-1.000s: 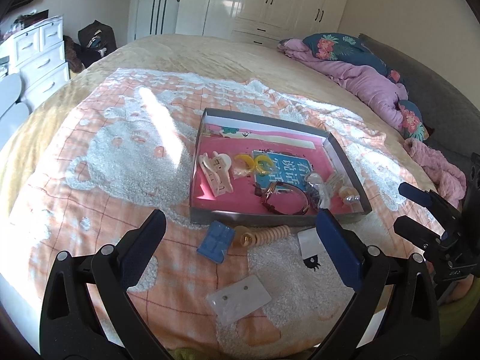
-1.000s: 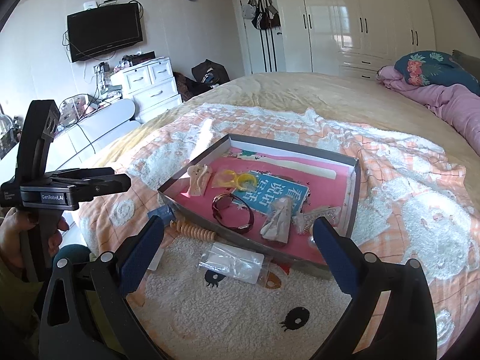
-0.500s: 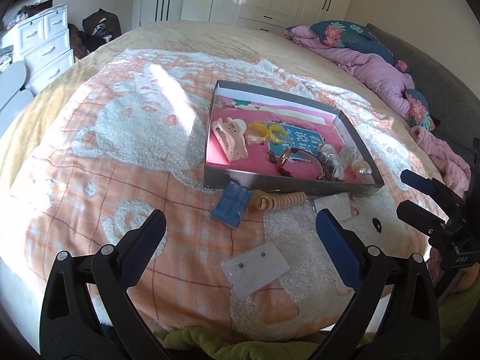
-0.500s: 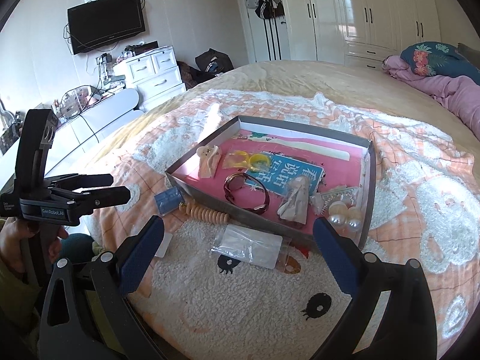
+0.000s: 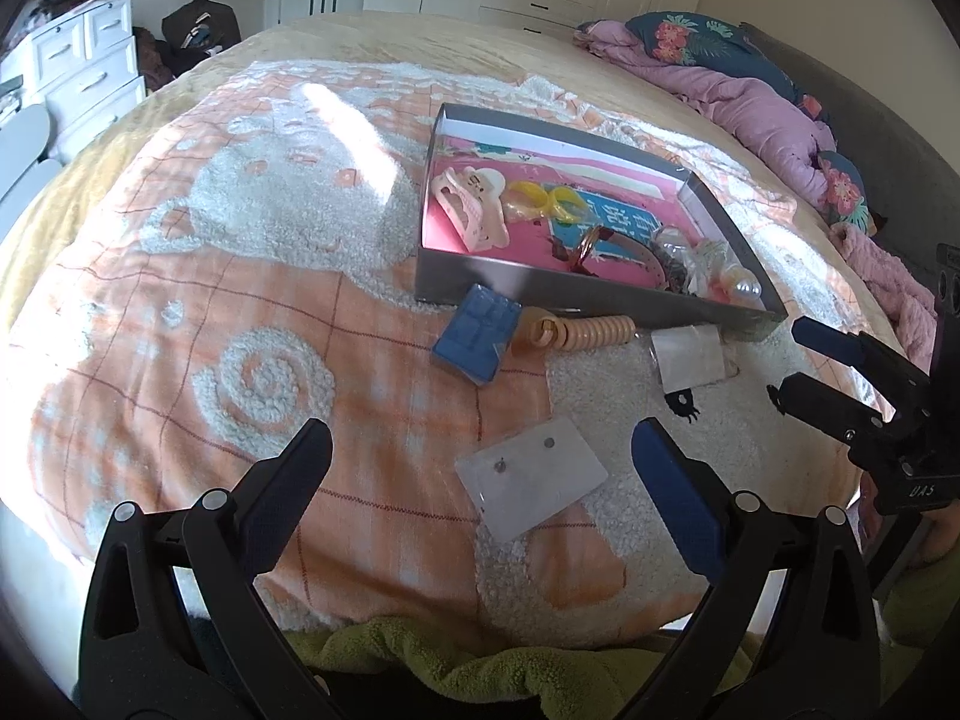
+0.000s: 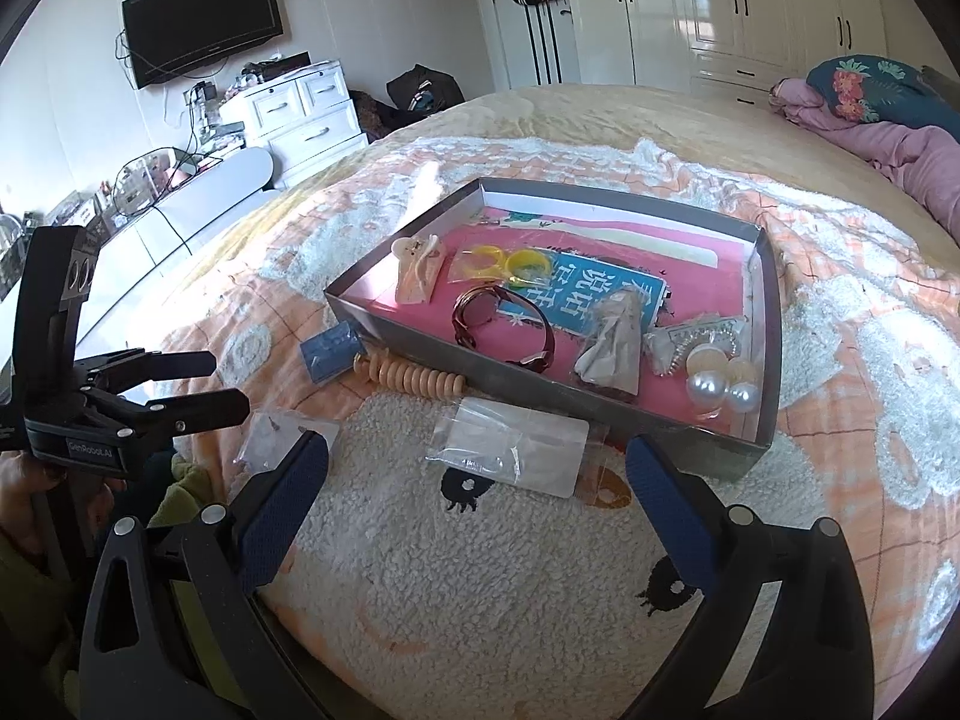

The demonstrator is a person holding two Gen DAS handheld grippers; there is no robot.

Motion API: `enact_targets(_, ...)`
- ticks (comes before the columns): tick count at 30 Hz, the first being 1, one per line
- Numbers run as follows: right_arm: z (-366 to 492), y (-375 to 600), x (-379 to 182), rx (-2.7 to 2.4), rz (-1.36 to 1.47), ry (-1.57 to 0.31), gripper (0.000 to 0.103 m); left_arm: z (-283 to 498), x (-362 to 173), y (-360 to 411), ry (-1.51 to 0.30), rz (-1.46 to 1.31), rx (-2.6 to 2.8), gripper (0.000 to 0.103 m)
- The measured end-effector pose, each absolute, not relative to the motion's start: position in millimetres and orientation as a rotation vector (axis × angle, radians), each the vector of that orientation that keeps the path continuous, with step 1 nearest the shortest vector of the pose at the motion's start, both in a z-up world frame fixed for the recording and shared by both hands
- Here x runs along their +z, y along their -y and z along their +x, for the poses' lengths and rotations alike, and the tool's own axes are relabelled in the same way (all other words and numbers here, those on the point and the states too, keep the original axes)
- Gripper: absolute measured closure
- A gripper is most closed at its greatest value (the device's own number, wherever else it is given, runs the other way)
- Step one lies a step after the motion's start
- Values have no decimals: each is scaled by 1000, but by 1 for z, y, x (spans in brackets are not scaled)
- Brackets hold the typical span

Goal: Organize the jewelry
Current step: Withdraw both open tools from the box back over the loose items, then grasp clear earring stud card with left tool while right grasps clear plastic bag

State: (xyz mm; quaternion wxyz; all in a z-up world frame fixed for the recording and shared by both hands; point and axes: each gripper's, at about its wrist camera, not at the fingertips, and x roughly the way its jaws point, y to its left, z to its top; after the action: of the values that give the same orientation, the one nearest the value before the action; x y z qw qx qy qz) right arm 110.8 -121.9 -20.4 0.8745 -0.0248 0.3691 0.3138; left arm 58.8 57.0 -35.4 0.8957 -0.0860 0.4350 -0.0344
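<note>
Both tools drawn back from grey box (image 5: 576, 294); pink-lined, trinket-filled

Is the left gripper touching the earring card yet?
Apart. The left wrist view shows the open left gripper short of the earring card, blanket visible between each finger and it.

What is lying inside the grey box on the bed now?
Inside the grey box: a cream hair claw, yellow rings, a dark bracelet, pearls, a blue card. What the card covers is hidden.
</note>
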Motion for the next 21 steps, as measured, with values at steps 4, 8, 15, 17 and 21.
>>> enact_targets(4, 113, 123, -23, 648, -52, -779, 4, 57, -45, -52, -927, -177, -95, 9)
enact_targets(8, 116, 126, -27, 631, -46, -792, 4, 59, -54, -43, -957, -168, -141, 9)
enact_targets(15, 123, 135, -38, 594, -27, -828, 4, 68, -71, -25, -1028, -149, -194, 10)
enact_targets(17, 124, 137, -40, 588, -18, -835, 4, 73, -74, -19, -1048, -128, -194, 9)
enact_targets(21, 126, 138, -44, 583, -11, -844, 4, 82, -78, -17, -1053, -122, -177, 10)
